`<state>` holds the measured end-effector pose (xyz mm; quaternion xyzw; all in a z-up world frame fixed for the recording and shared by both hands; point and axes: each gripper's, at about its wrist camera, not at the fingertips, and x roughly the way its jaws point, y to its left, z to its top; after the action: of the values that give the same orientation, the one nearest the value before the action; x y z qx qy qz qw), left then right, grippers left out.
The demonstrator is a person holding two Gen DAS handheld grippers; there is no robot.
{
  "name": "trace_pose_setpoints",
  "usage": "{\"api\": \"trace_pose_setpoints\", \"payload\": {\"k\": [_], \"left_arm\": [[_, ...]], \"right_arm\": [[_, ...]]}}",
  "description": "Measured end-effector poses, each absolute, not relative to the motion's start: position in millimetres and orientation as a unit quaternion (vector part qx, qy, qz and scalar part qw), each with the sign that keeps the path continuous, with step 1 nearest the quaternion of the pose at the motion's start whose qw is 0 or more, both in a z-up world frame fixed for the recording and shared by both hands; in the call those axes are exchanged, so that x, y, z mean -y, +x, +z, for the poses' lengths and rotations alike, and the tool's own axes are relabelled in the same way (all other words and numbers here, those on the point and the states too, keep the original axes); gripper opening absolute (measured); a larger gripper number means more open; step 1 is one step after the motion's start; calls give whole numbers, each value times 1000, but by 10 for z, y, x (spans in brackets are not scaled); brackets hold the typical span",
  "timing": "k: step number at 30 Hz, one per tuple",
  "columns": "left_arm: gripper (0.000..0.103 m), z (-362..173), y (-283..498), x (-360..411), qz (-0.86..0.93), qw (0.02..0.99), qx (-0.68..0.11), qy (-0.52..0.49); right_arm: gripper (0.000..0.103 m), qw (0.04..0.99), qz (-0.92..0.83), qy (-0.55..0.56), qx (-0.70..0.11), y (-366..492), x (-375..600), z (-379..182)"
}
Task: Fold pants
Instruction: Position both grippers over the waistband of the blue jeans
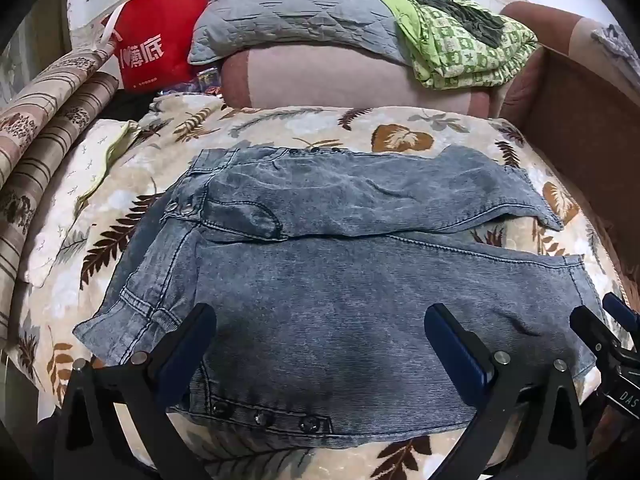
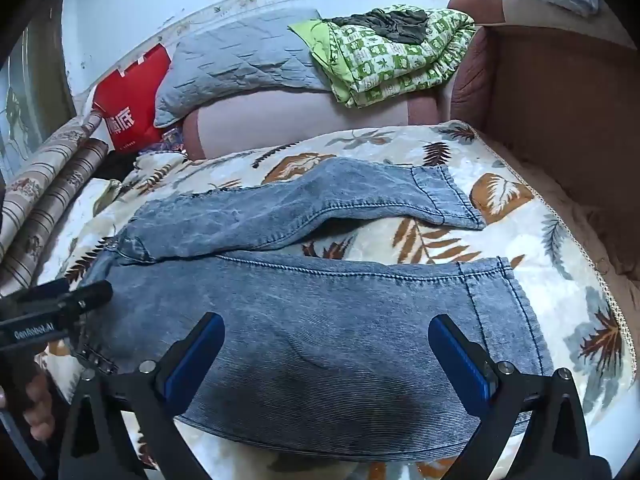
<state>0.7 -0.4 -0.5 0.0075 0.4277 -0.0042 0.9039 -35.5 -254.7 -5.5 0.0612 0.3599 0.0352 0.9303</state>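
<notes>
Pants [image 1: 320,264] flat on blanket [image 1: 280,128], waistband left, legs running right

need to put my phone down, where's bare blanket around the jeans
Free: the leaf blanket right of the jeans, between the leg hems and the brown sofa arm; also the wedge between the two legs. Crowded: the back, with grey pillow, green quilt and red bag.

White "薄底" on the red bag [image 1: 160,36]; "DAS" on the right gripper [image 1: 624,394].
</notes>
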Motion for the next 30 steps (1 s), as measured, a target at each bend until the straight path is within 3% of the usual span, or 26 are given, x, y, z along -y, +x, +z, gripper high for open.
{"api": "trace_pose_setpoints", "payload": {"k": [30], "left_arm": [[103,-34,-21,-88,2,903,-429,-12]], "right_arm": [[103,927,39,62,-367,-367,2575,-220]]}}
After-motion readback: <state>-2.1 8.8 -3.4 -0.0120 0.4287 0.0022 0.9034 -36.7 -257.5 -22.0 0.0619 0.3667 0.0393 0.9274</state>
